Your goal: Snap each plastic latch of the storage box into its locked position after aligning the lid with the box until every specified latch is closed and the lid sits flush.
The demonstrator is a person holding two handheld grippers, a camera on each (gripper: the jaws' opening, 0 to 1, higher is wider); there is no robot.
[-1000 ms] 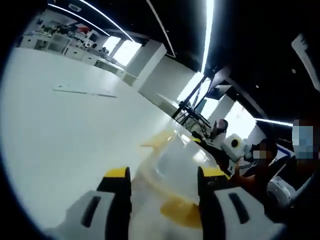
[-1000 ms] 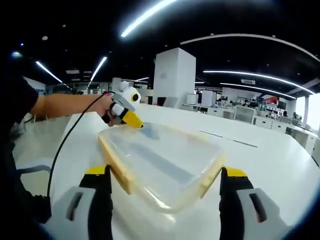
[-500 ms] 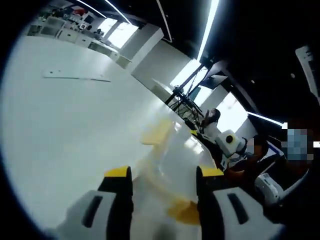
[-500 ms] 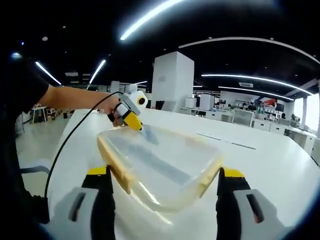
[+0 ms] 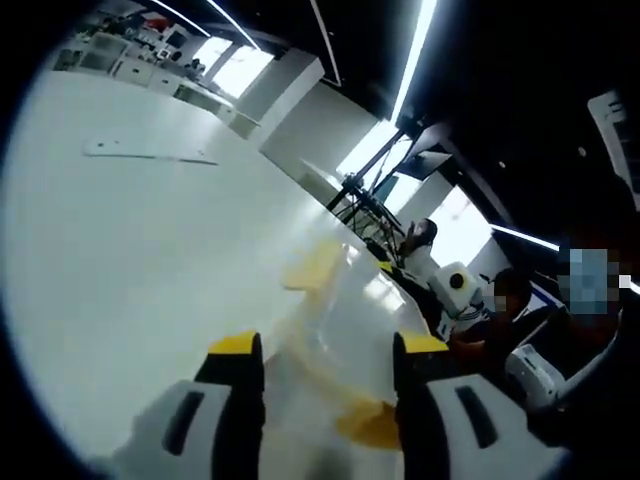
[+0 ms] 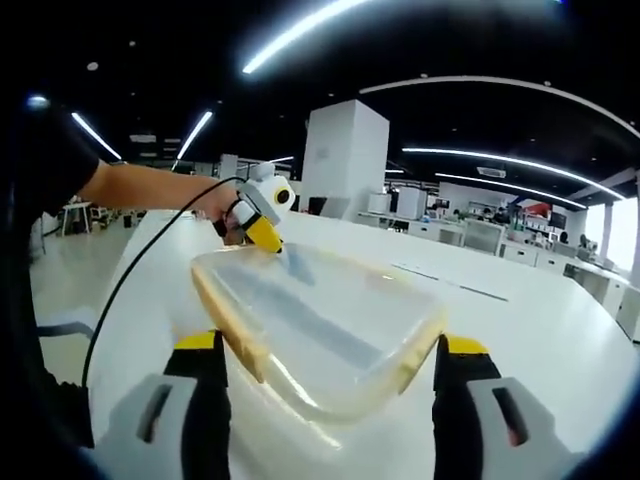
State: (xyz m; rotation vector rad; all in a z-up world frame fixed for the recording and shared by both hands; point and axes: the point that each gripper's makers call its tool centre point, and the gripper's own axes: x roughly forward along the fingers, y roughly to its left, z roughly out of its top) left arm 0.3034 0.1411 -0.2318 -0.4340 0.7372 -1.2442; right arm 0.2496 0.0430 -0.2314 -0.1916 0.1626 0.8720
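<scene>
A clear plastic lid (image 6: 320, 320) with yellow latches (image 6: 228, 330) on its long sides hangs tilted above the white table (image 6: 540, 320). Its near end sits between the wide-set jaws of my right gripper (image 6: 330, 343), and both latches touch the jaws. At the far corner my left gripper (image 6: 268, 240), held by a hand, pinches the lid's edge. In the left gripper view the lid (image 5: 345, 320) runs away between the jaws of my left gripper (image 5: 327, 345). One yellow latch (image 5: 313, 265) sticks out at the far side and another (image 5: 368, 425) lies close in.
The person's bare arm (image 6: 150, 190) and a black cable (image 6: 130, 290) cross the left of the right gripper view. A thin flat strip (image 5: 150, 153) lies far off on the table (image 5: 120, 250). A white pillar (image 6: 345, 155) and desks stand behind; another person (image 5: 425, 245) sits beyond the table.
The lid has risen a little and tilted with both grippers still on it. The left gripper's far end has lifted slightly; the left view rolled during the first half second.
</scene>
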